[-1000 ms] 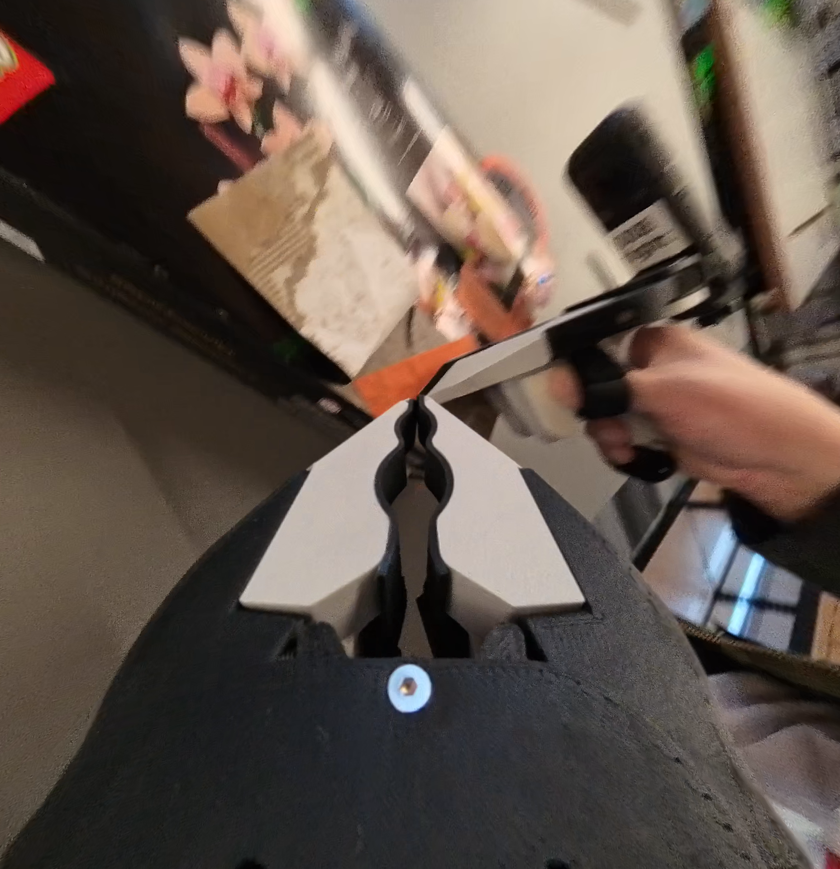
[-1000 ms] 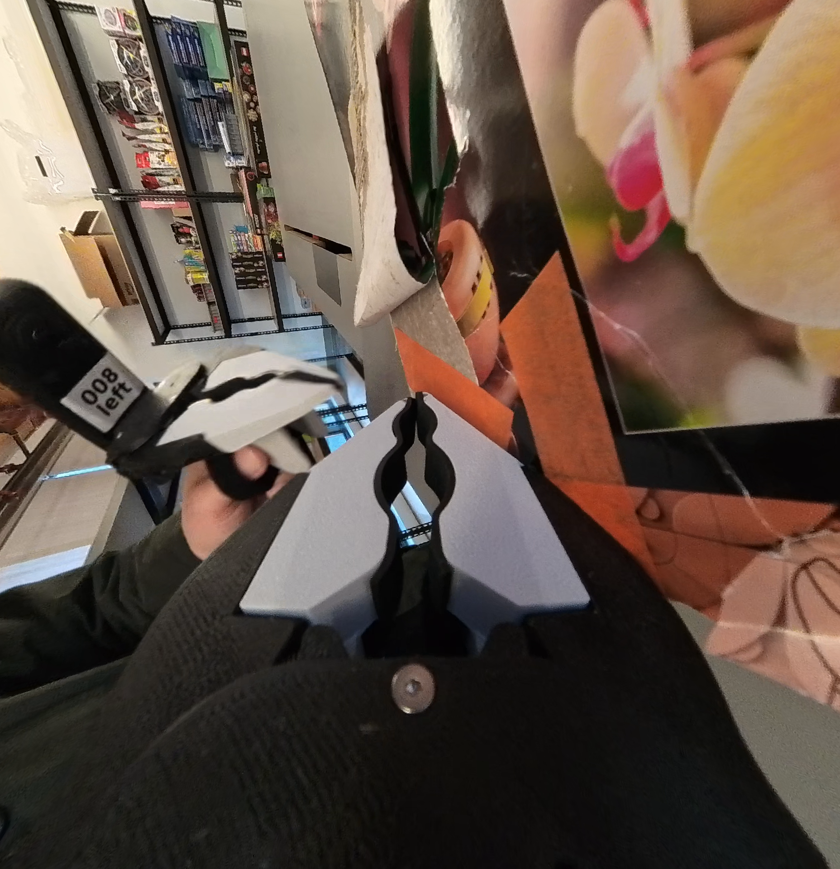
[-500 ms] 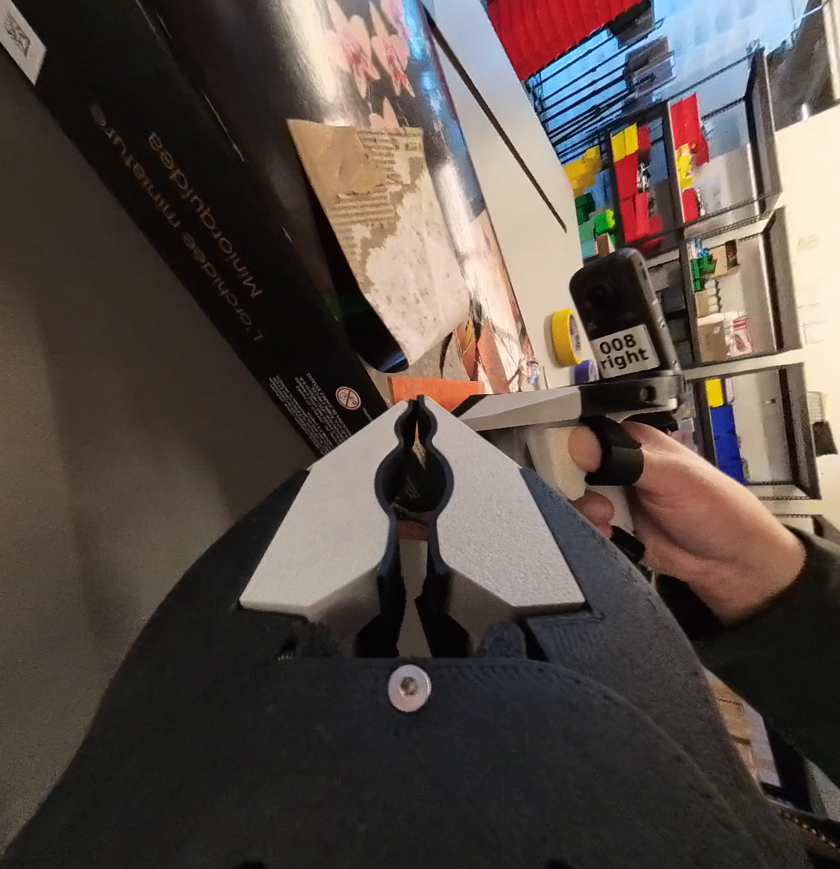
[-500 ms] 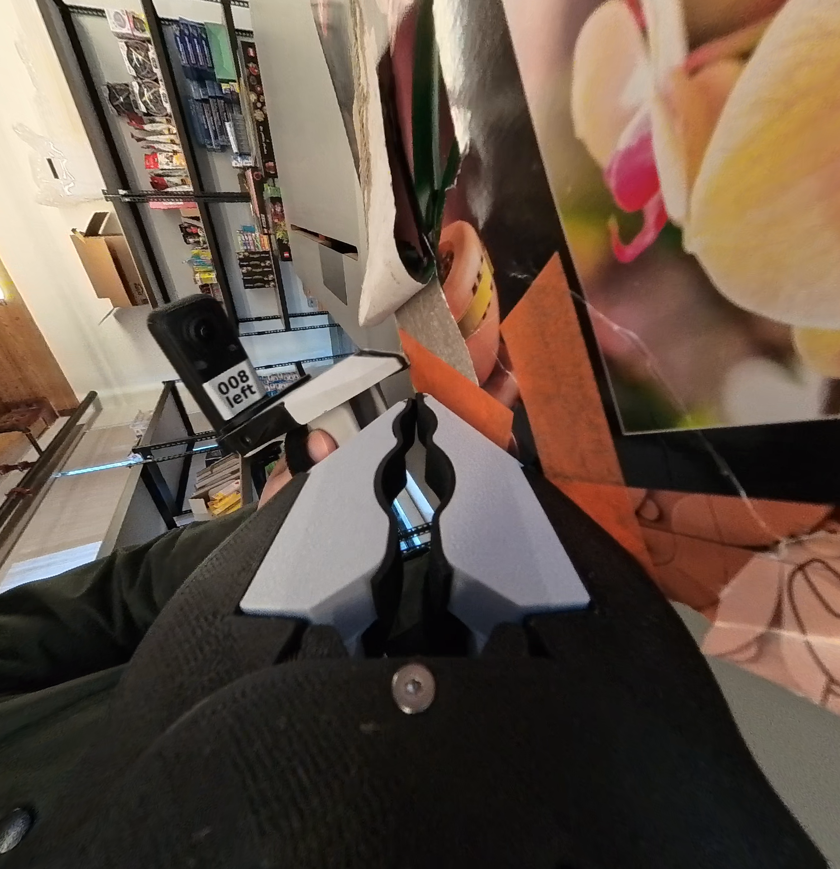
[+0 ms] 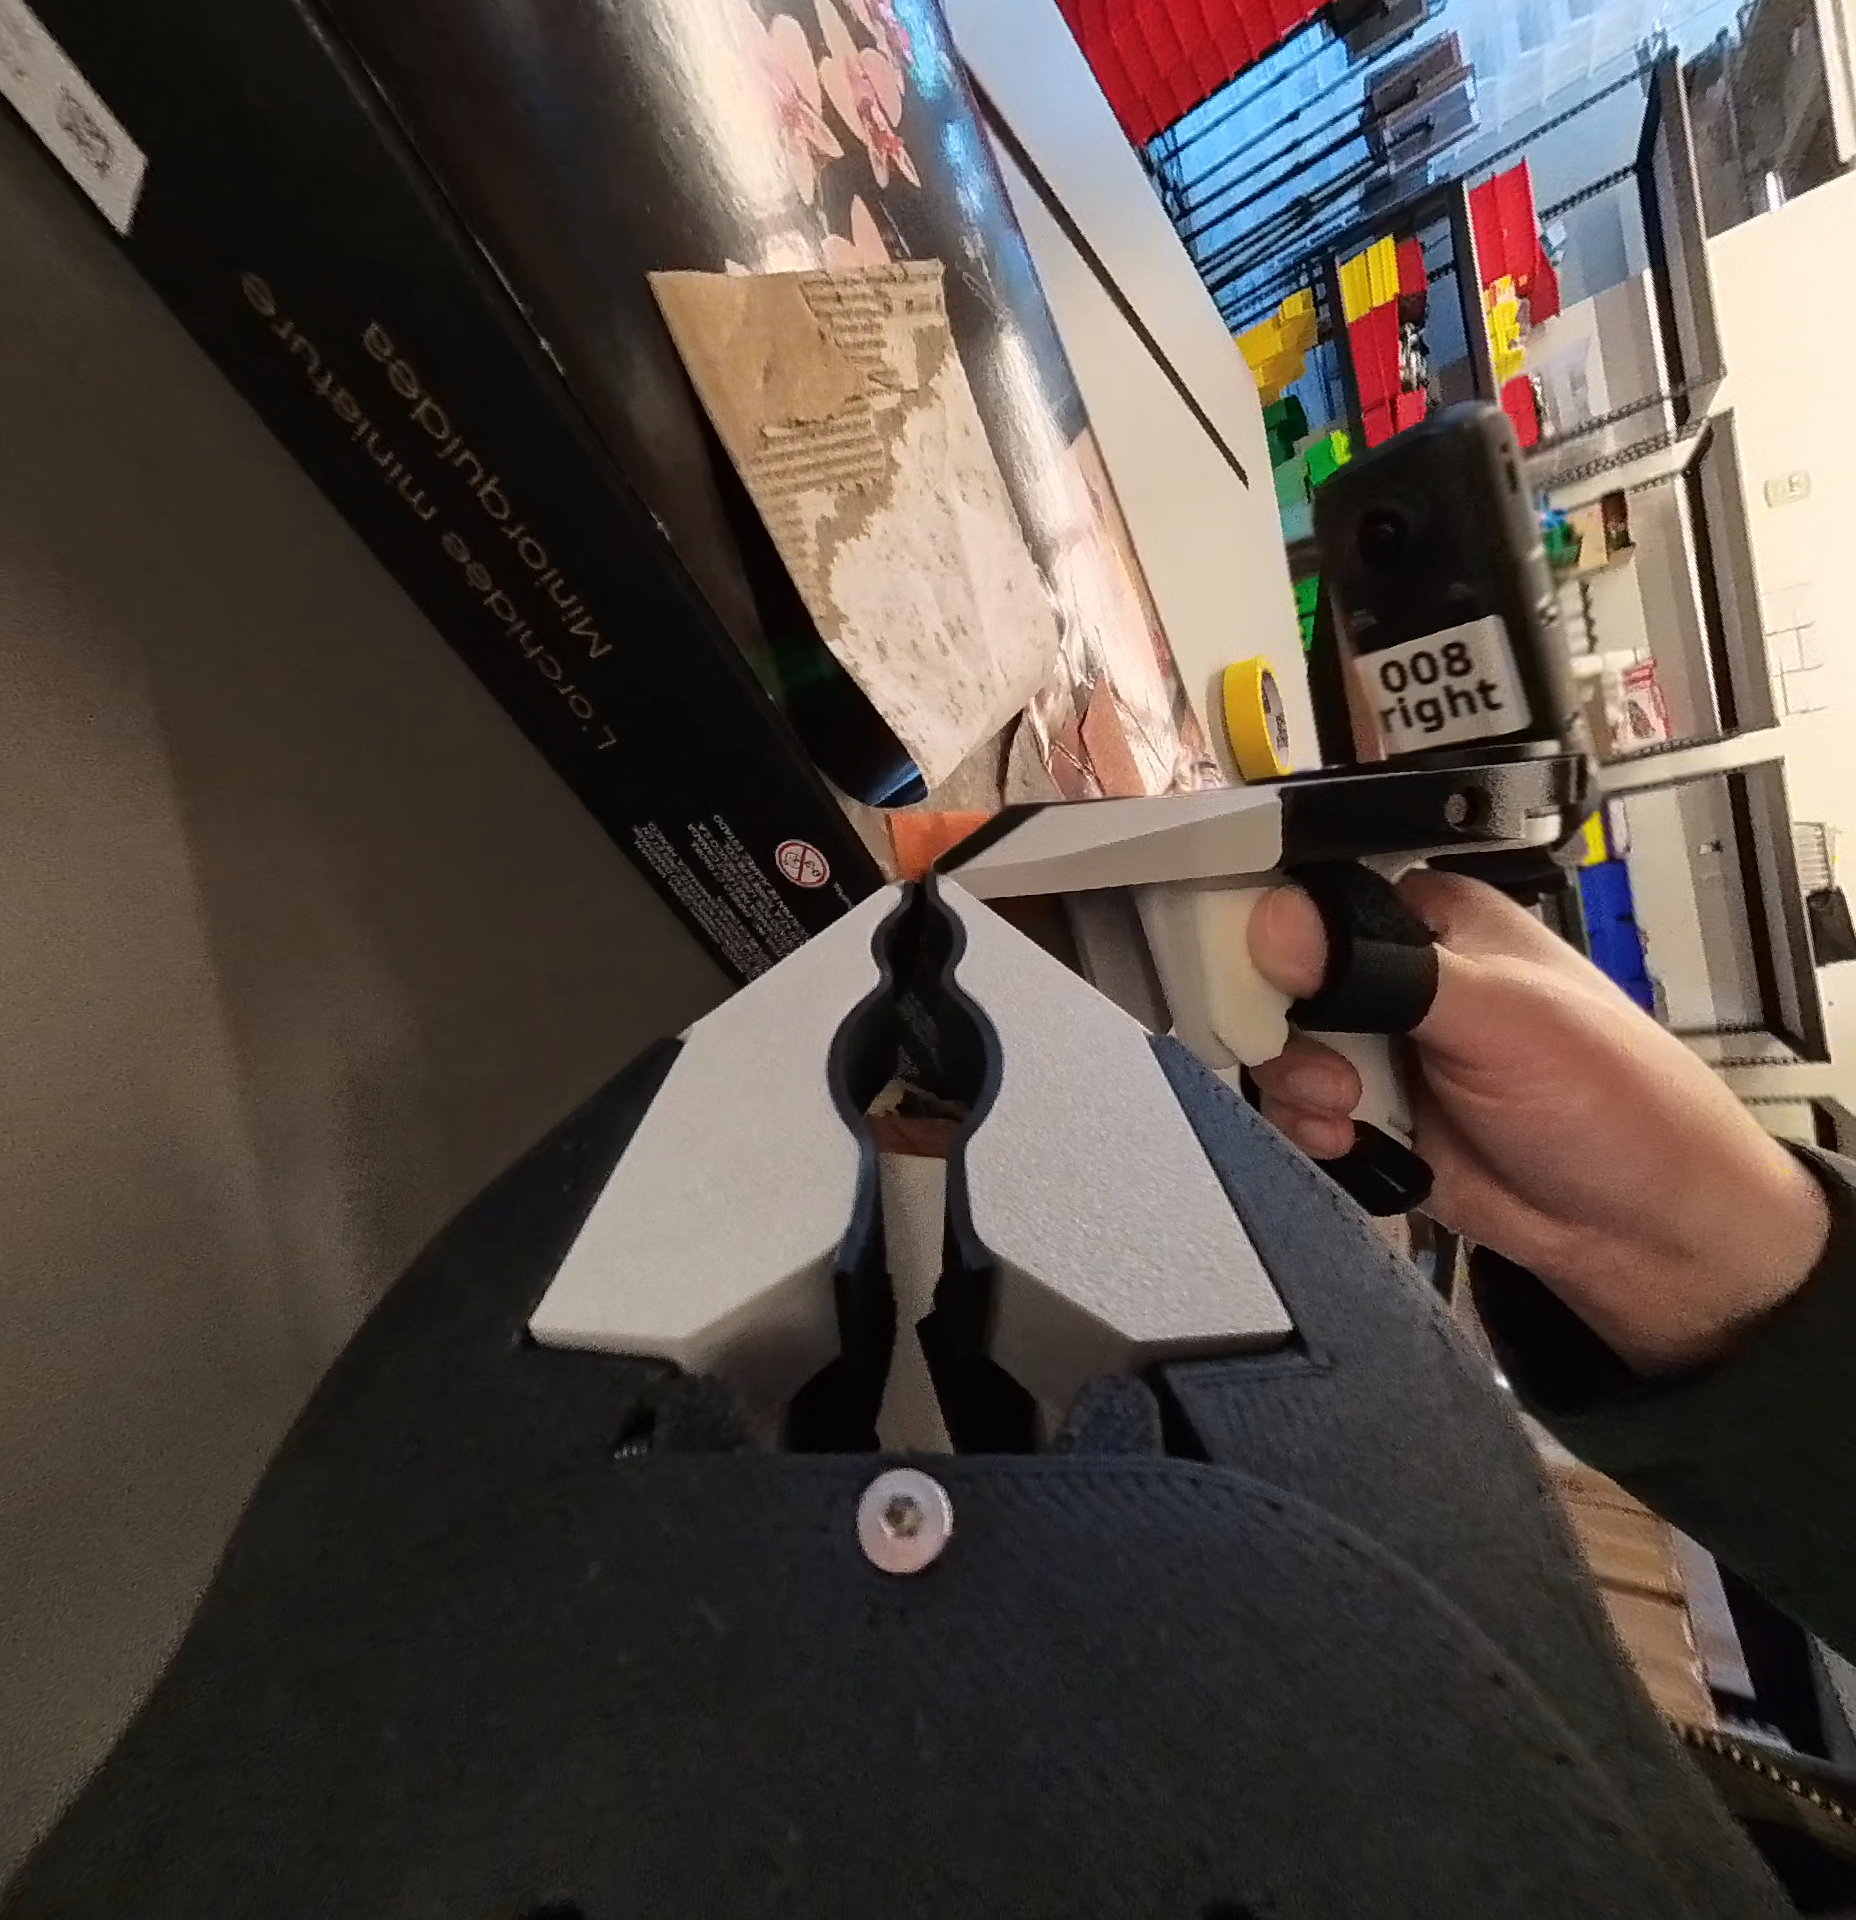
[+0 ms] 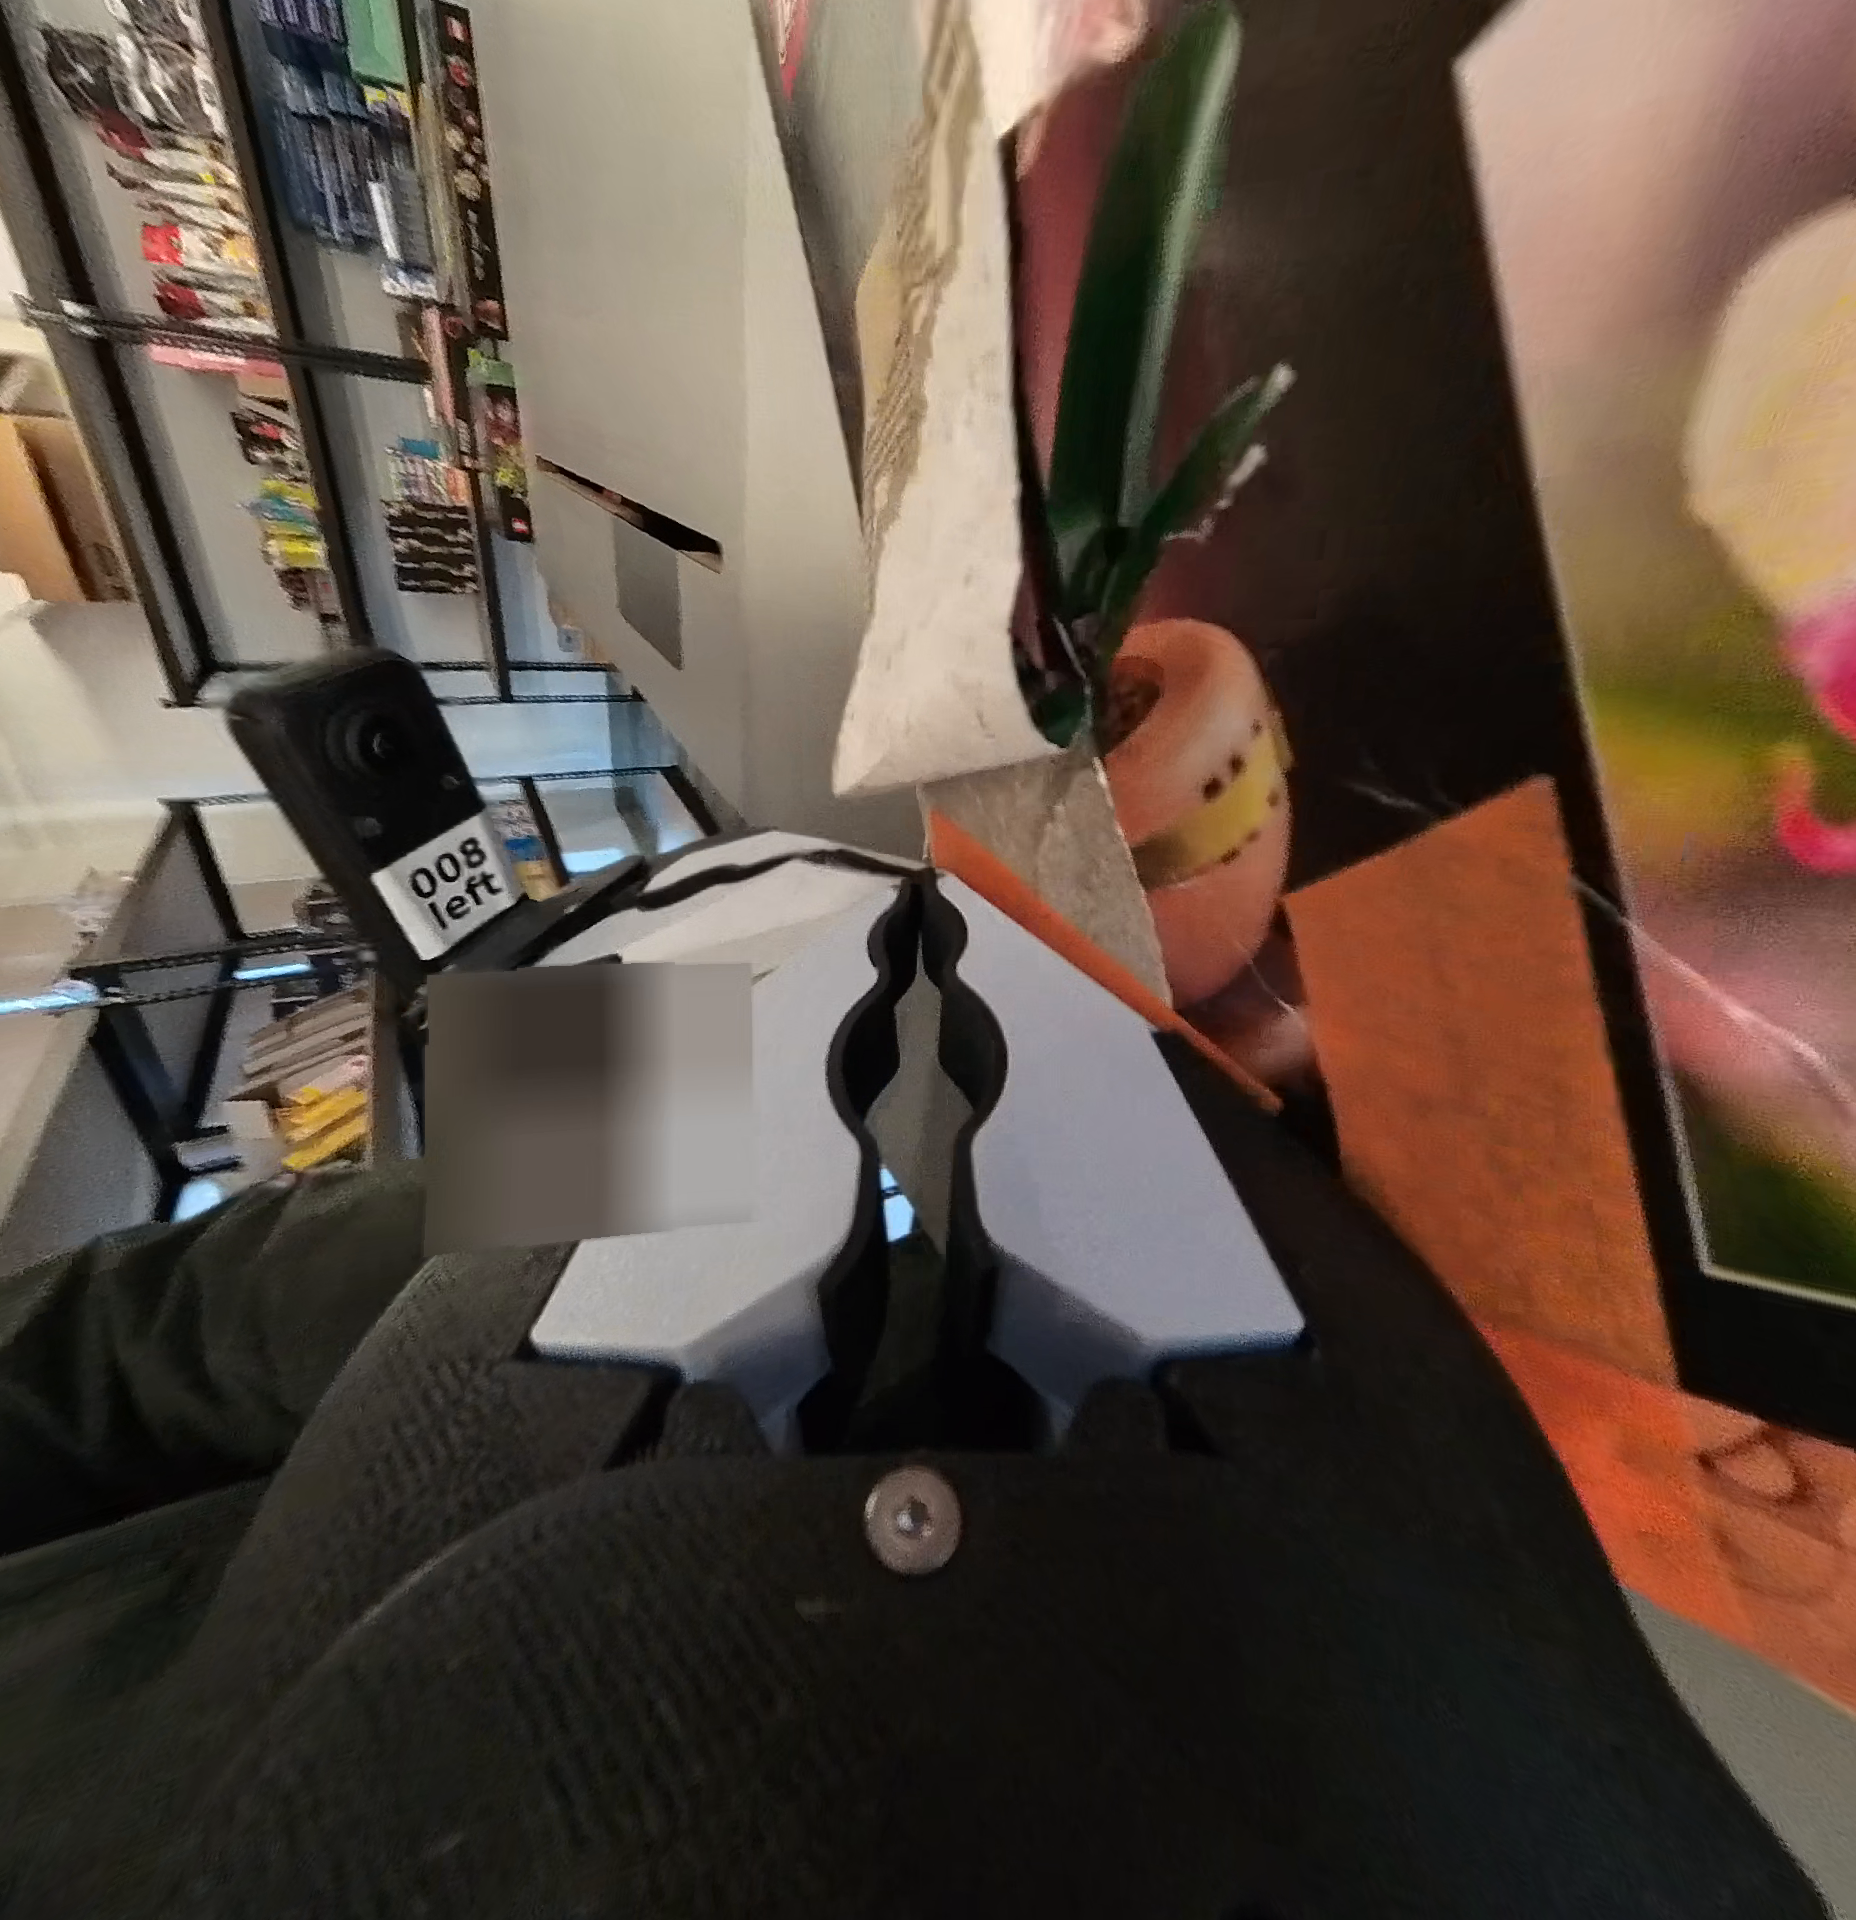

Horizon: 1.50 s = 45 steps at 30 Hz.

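A black box printed with orchids (image 5: 436, 520) lies on its side, with a torn cardboard flap (image 5: 903, 520) peeling off its face. My left gripper (image 5: 919, 896) is shut and empty, its tip at the box's lower corner. My right gripper (image 5: 945, 862), held by a hand (image 5: 1506, 1122), comes in from the right, and its tip touches the left one's. In the right wrist view my right gripper (image 6: 919, 885) is shut and empty, beside the box's orange edge (image 6: 1069, 956) and below the torn flap (image 6: 945, 582). The left gripper (image 6: 778, 862) meets it from the left.
A grey surface (image 5: 176, 935) runs along the box on the left. A yellow tape roll (image 5: 1256, 717) and shelves of coloured bins (image 5: 1423, 343) stand behind. The right wrist view shows wire shelves with packets (image 6: 311, 312) and a cardboard box (image 6: 30, 509).
The left gripper has swung in toward the box's corner until its tip meets the right gripper's tip. The right gripper has shifted slightly along the box; its view is now blurred.
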{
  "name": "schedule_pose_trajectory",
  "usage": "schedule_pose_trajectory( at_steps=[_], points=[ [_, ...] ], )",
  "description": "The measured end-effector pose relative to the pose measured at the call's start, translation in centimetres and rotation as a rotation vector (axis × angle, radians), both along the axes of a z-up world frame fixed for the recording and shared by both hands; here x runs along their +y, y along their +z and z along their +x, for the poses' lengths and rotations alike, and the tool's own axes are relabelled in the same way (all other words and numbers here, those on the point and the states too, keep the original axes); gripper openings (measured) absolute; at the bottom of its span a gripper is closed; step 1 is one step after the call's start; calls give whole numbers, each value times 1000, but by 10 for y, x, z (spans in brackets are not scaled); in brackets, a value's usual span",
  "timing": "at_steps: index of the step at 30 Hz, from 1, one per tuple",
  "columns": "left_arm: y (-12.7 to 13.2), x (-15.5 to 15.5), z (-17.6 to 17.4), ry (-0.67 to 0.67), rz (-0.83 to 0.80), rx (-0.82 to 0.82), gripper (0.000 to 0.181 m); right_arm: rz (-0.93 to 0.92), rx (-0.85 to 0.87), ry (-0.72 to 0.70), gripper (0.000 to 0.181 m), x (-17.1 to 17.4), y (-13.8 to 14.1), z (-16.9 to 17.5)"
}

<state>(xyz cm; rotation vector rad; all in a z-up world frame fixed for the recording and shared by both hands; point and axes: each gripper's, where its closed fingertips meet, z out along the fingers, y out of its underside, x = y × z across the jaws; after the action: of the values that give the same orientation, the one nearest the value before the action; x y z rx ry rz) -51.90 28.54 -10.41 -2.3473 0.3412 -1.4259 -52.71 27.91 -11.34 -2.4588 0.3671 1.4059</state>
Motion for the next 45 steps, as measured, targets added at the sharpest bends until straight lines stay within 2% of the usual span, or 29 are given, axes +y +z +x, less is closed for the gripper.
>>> schedule_pose_trajectory(
  at_steps=[3,6,11,19,24,27,29,31,33,38,42,45],
  points=[
    [-4,2,-13,42,3,17,0,15,-96,53,0,4,-1,-3],
    [-11,1,-28,63,-49,8,0,-1,-121,54,0,9,2,-6],
    [-18,4,-53,106,-95,5,0,-27,-33,-28,0,22,3,-10],
    [-10,12,-91,158,-142,-30,0,-4,-93,-122,0,40,0,-9],
    [-6,20,-106,131,-136,-33,0,34,-202,-79,0,41,1,-10],
    [-3,26,-112,110,-138,-44,0,49,-224,-59,0,28,5,-12],
    [0,29,-115,88,-136,-55,0,52,-289,-32,0,15,-1,-12],
    [2,31,-117,63,-135,-63,0,71,-313,-61,0,13,-1,-11],
    [4,31,-118,40,-133,-68,0,122,-407,-63,0,14,4,-8],
    [8,31,-122,2,-131,-77,0,295,-909,147,0,15,3,-4],
    [5,30,-128,-13,-145,-77,0,273,-850,42,0,13,8,-2],
    [14,31,-128,-46,-125,-121,0,353,-859,-133,0,0,37,34]
  ],
)
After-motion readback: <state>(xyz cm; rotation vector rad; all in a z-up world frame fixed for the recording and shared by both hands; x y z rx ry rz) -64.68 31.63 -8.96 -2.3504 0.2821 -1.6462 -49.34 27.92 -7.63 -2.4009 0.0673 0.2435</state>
